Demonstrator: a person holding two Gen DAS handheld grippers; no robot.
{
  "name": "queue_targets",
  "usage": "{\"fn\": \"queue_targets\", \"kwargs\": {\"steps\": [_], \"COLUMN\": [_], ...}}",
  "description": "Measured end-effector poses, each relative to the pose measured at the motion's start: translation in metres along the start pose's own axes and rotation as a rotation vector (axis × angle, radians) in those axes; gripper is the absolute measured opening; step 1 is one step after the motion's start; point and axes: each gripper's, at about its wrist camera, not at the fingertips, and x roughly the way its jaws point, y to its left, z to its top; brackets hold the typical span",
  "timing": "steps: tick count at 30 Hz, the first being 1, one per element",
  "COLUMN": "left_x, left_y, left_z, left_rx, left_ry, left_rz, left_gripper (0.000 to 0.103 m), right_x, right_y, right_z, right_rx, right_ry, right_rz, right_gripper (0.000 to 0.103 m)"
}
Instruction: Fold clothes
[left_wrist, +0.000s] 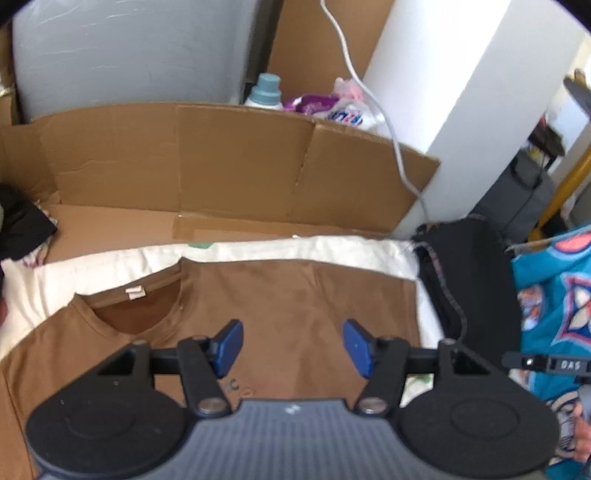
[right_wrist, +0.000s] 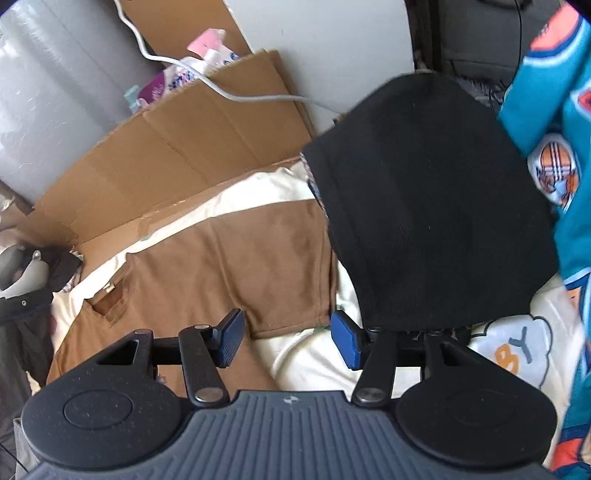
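Note:
A brown T-shirt (left_wrist: 295, 295) lies flat on a cream sheet (left_wrist: 295, 247), with its collar and label toward the left. My left gripper (left_wrist: 291, 347) hovers open over the shirt's chest, and nothing is between its blue pads. In the right wrist view the brown T-shirt (right_wrist: 221, 258) stretches from the left to the middle, and one of its edges ends on the cream sheet (right_wrist: 306, 354). My right gripper (right_wrist: 288, 339) stands open above that edge. A black garment (right_wrist: 424, 203) lies to its right, and its lower edge reaches the right finger.
Flattened cardboard (left_wrist: 221, 158) stands behind the sheet, with a bottle (left_wrist: 266, 92) and bags beyond it. A white cable (left_wrist: 391, 129) hangs across the cardboard. The black garment (left_wrist: 465, 280) and a teal patterned fabric (left_wrist: 554, 295) lie at the right. Dark clothes (left_wrist: 22, 225) sit at far left.

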Motion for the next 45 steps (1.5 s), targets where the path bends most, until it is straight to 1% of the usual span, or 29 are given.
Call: {"fn": "queue_targets", "kwargs": {"steps": [3,6,8,10,14,17,19,22,23,25,28,31,35,37,40,44,45], "left_x": [0.019,0.045,0.063,0.081,0.105,0.125,0.139,0.161,0.168,0.180,0.197,0.215,0.231,0.237,0.242,0.250,0.253], "left_y": [0.000,0.001,-0.002,-0.007,-0.025,-0.040,-0.049,-0.065,-0.071,-0.083,-0.100,-0.116,-0.131,-0.137,-0.139,-0.140,-0.141], "left_z": [-0.013,-0.025,-0.028,-0.028,-0.017,-0.004,0.006,0.018,0.021,0.027,0.034,0.040,0.045,0.047,0.048,0.048,0.048], "left_rx": [-0.019,-0.028,-0.003,0.029,0.121,0.168,0.184,0.215,0.231,0.266,0.321,0.368,0.413,0.439,0.449,0.469,0.477], "left_ry": [-0.002,0.026,0.044,0.065,0.066,0.063,0.055,0.050,0.049,0.043,0.049,0.062,0.070,0.074,0.075,0.088,0.093], "left_rz": [-0.015,-0.043,-0.063,-0.075,-0.096,-0.113,-0.131,-0.154,-0.157,-0.173,-0.182,-0.189,-0.190,-0.181,-0.174,-0.162,-0.157], "left_gripper": [0.063,0.061,0.061,0.057,0.057,0.057,0.057,0.057,0.054,0.053,0.051,0.051,0.050,0.050,0.050,0.050,0.050], "right_x": [0.016,0.029,0.039,0.050,0.070,0.081,0.084,0.090,0.093,0.099,0.105,0.113,0.124,0.128,0.129,0.135,0.136], "right_y": [-0.014,-0.024,-0.026,-0.026,-0.027,-0.031,-0.035,-0.035,-0.035,-0.034,-0.034,-0.035,-0.040,-0.044,-0.047,-0.051,-0.052], "right_z": [-0.009,-0.017,-0.021,-0.024,-0.030,-0.033,-0.032,-0.030,-0.029,-0.028,-0.028,-0.030,-0.031,-0.032,-0.036,-0.038,-0.039], "right_rx": [0.017,0.033,0.018,0.005,-0.029,-0.023,0.005,0.005,0.015,0.027,0.034,0.052,0.097,0.121,0.140,0.189,0.199], "right_ry": [-0.006,-0.021,-0.021,-0.013,-0.013,-0.011,-0.037,-0.081,-0.084,-0.078,-0.092,-0.076,-0.039,-0.023,-0.009,0.009,0.013], "right_rz": [-0.007,-0.015,-0.017,-0.023,-0.006,0.026,0.045,0.068,0.079,0.084,0.093,0.040,0.027,0.029,0.029,0.056,0.064], "right_gripper": [0.059,0.059,0.059,0.059,0.059,0.059,0.059,0.059,0.059,0.059,0.058,0.058,0.058,0.057,0.057,0.056,0.055]}}
